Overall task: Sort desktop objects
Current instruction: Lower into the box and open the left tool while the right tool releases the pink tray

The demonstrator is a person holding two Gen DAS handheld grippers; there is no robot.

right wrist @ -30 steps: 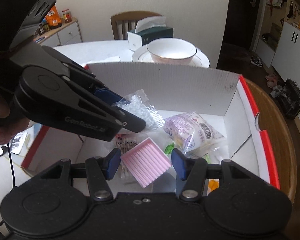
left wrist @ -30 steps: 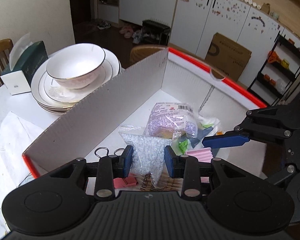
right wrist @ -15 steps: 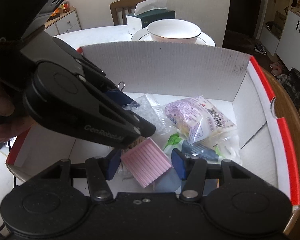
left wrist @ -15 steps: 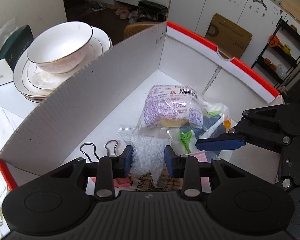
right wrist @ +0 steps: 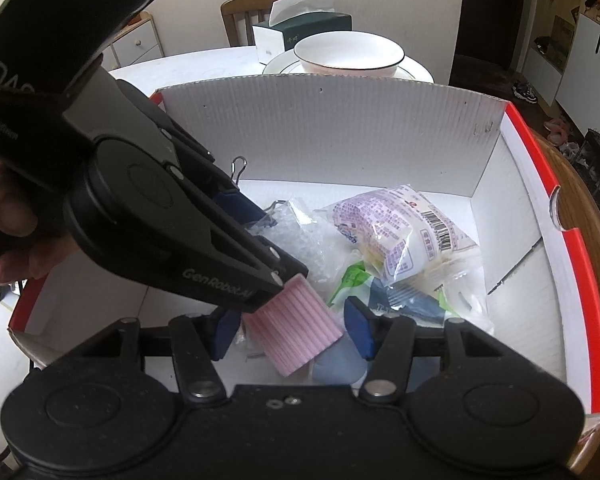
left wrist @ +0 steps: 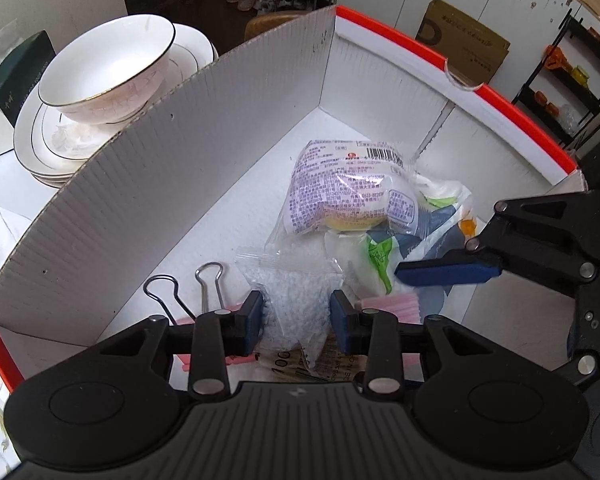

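Observation:
A white cardboard box (left wrist: 180,184) with a red rim holds the sorted things. My left gripper (left wrist: 298,316) reaches down into it with a clear bag of white beads (left wrist: 296,292) between its pads; the pads still touch the bag while the jaws are opening. In the right wrist view the left gripper (right wrist: 180,240) crosses from the left. My right gripper (right wrist: 292,328) stands low in the box (right wrist: 340,132) around a pink ribbed block (right wrist: 296,332). Its jaws are opening, and a gap shows beside the block.
In the box lie a purple-printed snack bag (left wrist: 348,188), green and blue packets (right wrist: 384,288) and two binder clips (left wrist: 208,280). Behind the box a white bowl (left wrist: 104,68) sits on stacked plates, next to a tissue box (right wrist: 304,30). Wooden chair at the back.
My left gripper has sunk deeper into the box with the bead bag. The right gripper has stayed in place, and its pads stand slightly wider around the pink block.

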